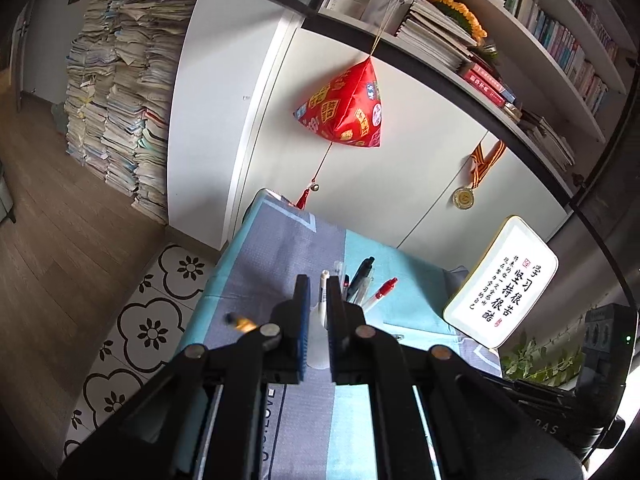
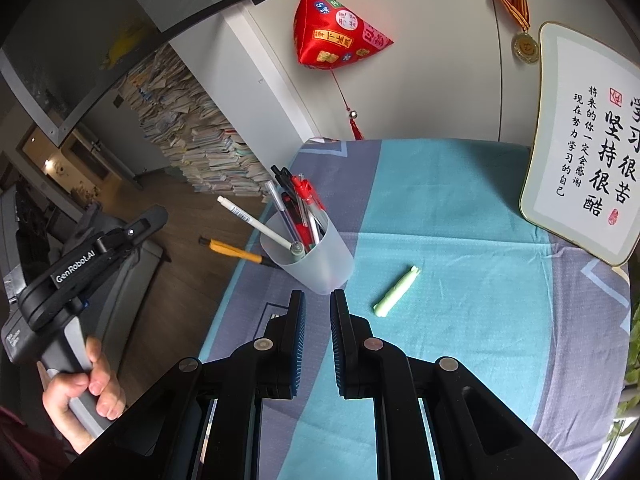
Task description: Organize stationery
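Observation:
A frosted pen cup (image 2: 316,256) stands on the blue and grey cloth (image 2: 440,200) near the table's left edge, holding several pens. A white pen (image 2: 256,224) leans out of it to the left. An orange pen (image 2: 236,252) lies beside the cup and overhangs the table edge. A pale green marker (image 2: 396,292) lies on the cloth to the right. My right gripper (image 2: 318,300) hovers just short of the cup, jaws nearly together with nothing between them. A hand (image 2: 88,384) holds my left gripper (image 2: 158,216) raised left of the table. In its own view the left gripper (image 1: 318,284) is shut and empty, with the white pen (image 1: 323,284) and cup (image 1: 318,344) showing behind the narrow gap.
A framed calligraphy plaque (image 2: 584,140) leans at the table's right back. A red hanging ornament (image 2: 336,36) and a medal (image 2: 526,46) hang on the white cabinet behind. Tall stacks of books (image 2: 200,140) stand on the floor left. Plant leaves (image 1: 536,360) show at the right.

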